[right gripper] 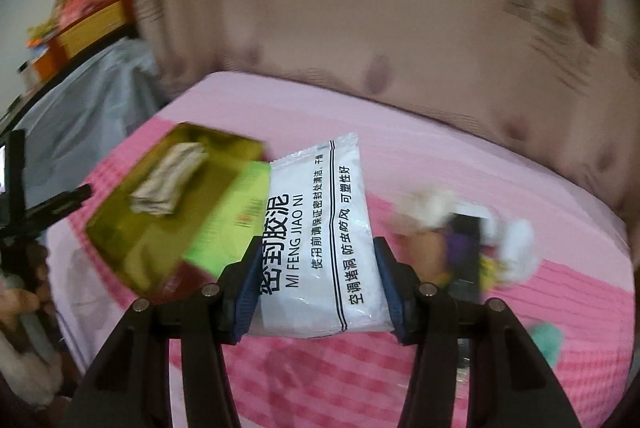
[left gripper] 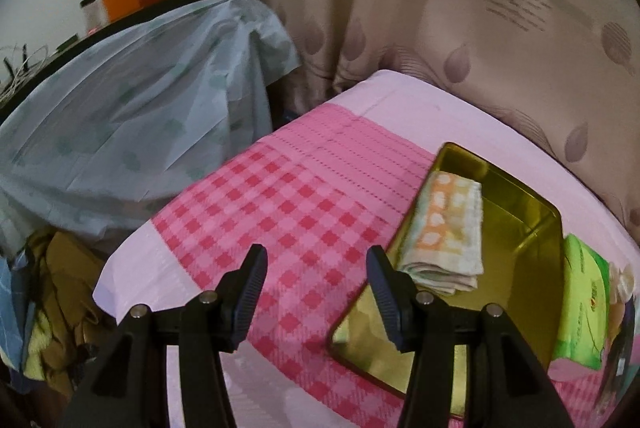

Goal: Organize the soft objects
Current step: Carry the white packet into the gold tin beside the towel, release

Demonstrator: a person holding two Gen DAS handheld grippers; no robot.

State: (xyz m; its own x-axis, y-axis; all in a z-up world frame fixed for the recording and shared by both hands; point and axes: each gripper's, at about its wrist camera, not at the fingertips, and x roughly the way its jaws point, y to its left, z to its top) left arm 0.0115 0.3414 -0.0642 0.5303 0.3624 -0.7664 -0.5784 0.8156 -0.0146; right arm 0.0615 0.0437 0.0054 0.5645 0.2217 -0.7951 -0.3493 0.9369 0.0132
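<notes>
Right fingers [right gripper: 316, 292]: clamping white sachet [right gripper: 320, 240], long axis pointing away; gold tin [right gripper: 120, 228] lying ahead-left on bed
Left fingers [left gripper: 316, 292]: standing apart, empty; tin [left gripper: 520, 211] just right, nearer; folded cloth [left gripper: 444, 232] lying inside

A white pouch [right gripper: 316, 240] with black print is held above the bed. A folded checked cloth [left gripper: 444, 232] lies in the gold tin [left gripper: 516, 228]; a green pack [left gripper: 580, 304] lies just beside the tin.

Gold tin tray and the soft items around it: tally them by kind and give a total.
Gold metal tin tray: 1
Folded checked cloth inside it: 1
Green plastic packet beside the tray: 1
White plastic sealing-putty packet in the right gripper: 1
Total: 4
</notes>
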